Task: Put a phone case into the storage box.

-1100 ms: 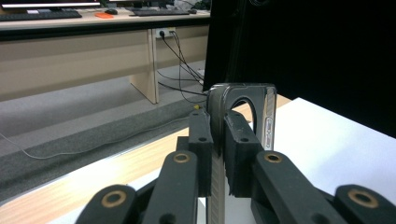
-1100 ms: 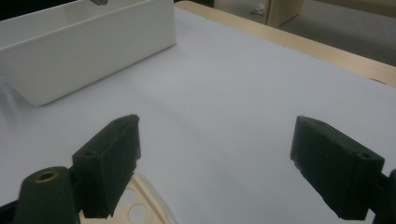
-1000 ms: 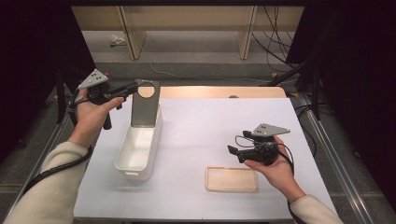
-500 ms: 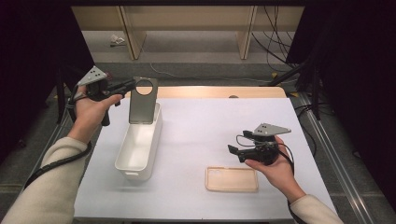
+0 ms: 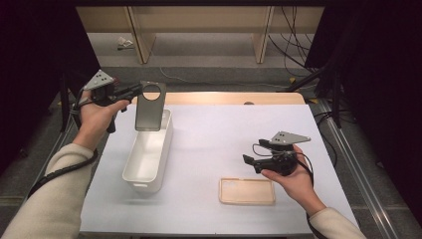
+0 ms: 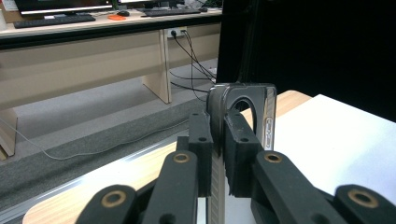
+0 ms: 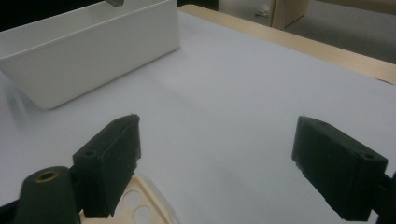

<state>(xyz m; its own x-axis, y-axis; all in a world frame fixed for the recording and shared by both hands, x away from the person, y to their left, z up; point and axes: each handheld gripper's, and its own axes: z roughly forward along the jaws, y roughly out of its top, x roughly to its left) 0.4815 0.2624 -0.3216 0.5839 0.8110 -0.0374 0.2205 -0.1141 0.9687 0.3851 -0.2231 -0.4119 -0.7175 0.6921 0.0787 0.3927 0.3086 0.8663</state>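
At left, left gripper [image 5: 133, 91] clamped on top edge of a dark phone case [image 5: 150, 106], hanging upright above far end of white bin [image 5: 148, 158]. On the table [image 5: 219, 134] nearer the middle, beige phone case [image 5: 247, 191] lying flat. At right, right gripper [image 5: 247, 160] with jaws wide apart, holding nothing, just above the beige case.

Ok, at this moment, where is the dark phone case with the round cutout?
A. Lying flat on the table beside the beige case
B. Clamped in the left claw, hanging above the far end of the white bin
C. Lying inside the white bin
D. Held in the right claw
B: the left claw pinches the dark phone case by its top edge over the white bin.
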